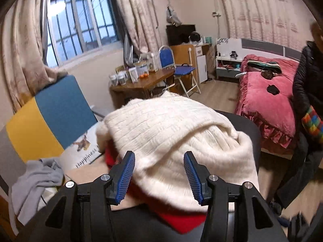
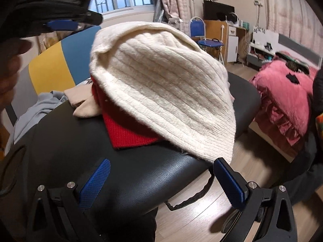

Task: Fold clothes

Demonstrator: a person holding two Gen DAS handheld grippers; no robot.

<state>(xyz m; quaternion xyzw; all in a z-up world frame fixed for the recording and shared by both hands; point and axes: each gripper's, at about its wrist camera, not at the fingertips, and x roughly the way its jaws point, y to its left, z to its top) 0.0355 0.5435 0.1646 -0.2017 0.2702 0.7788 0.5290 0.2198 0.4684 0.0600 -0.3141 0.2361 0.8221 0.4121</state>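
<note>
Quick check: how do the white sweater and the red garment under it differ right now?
The white sweater is cream, thick, ribbed and mounded high; the red garment is bright red and lies flat. The white sweater sits on top and overhangs the black surface's edge; the red garment is mostly covered. Both are knitwear, and neither claw grips either.

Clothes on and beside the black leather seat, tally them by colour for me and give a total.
Cream ribbed knit sweater: 1
Red knit garment, lying under the cream one: 1
Beige garment: 1
Grey garment, hanging off the black leather seat: 1
Total: 4
</note>
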